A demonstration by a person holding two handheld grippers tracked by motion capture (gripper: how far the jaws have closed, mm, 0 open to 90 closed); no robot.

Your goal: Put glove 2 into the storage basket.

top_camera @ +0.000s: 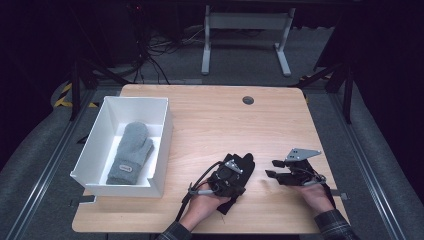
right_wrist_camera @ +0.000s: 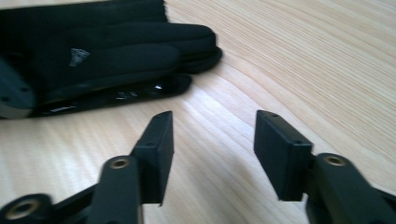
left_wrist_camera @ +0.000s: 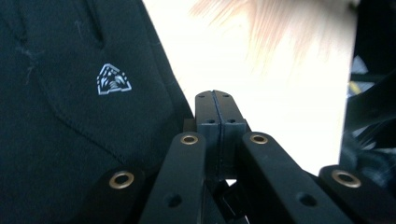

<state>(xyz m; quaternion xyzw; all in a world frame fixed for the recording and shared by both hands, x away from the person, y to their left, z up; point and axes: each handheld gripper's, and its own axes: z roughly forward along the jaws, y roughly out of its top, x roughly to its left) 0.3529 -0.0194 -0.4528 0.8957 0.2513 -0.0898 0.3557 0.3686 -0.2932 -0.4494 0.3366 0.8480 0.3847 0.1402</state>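
Observation:
A black glove (top_camera: 246,164) lies flat on the wooden table (top_camera: 225,120), front of centre. My left gripper (top_camera: 235,175) rests over it with its jaws pressed together. In the left gripper view the shut pads (left_wrist_camera: 215,95) sit just beside the edge of the glove (left_wrist_camera: 70,121), which carries a small white logo (left_wrist_camera: 113,79); nothing shows between them. To the right of the glove, my right gripper (top_camera: 271,168) hovers low over bare wood. Its jaws (right_wrist_camera: 212,126) stand apart with nothing between them, pointing towards the glove's fingers (right_wrist_camera: 140,51).
A white open box (top_camera: 165,135) stands at the table's left with a grey mitten (top_camera: 131,150) lying in it. A small round grommet (top_camera: 248,100) sits near the far edge. Bare wood stretches across the table's far half and right side.

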